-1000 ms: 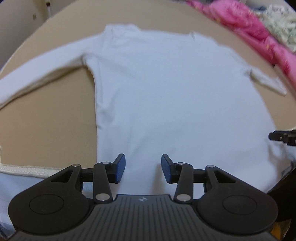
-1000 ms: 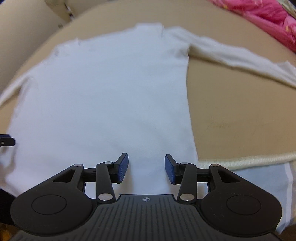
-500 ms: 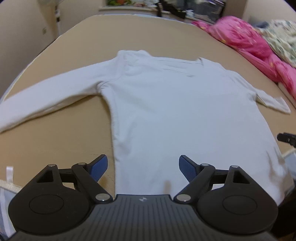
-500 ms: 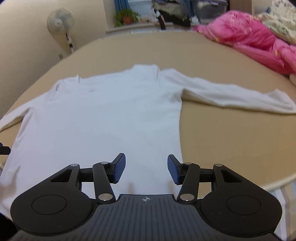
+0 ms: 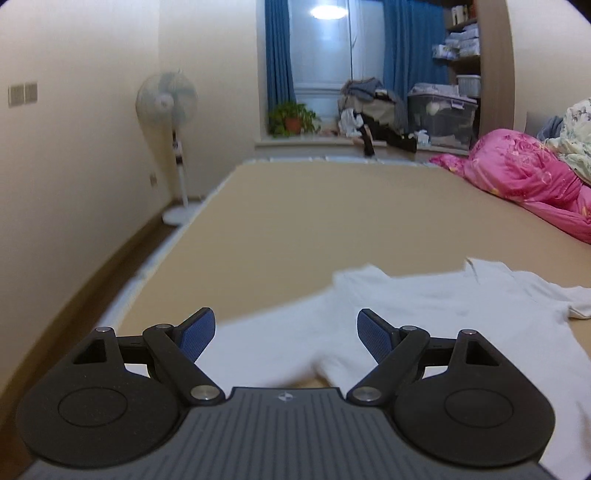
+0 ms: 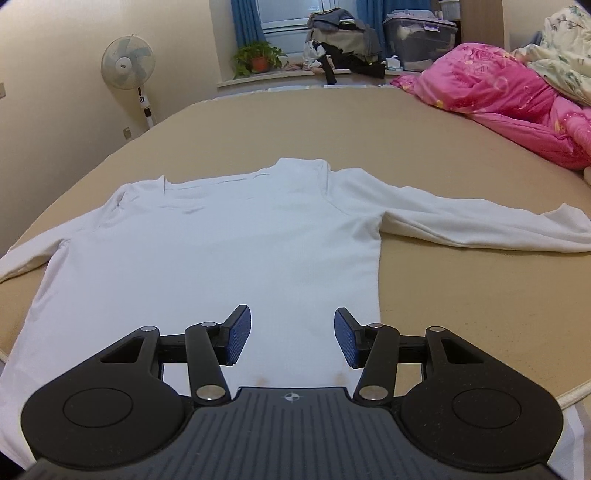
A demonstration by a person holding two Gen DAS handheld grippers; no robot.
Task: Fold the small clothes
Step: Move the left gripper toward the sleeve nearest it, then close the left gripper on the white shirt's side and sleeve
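**White shirt flat on the bed, both claws spread and empty**

From my right wrist camera I see the white long-sleeved shirt lying flat on the tan bed surface, collar away from me, one sleeve stretched out to the right and the other trailing off to the left. My right gripper hovers over the hem with its blue pads apart and nothing between them.

My left gripper is spread wider, also empty, and looks across the shirt's shoulder and sleeve, which appear blurred.

Nothing sits on the shirt. A pink quilt is heaped along the bed's right side, well apart from the shirt, with a pale floral cover behind it. A standing fan is by the left wall; a potted plant, a clothes pile and a clear storage bin line the windowsill beyond.
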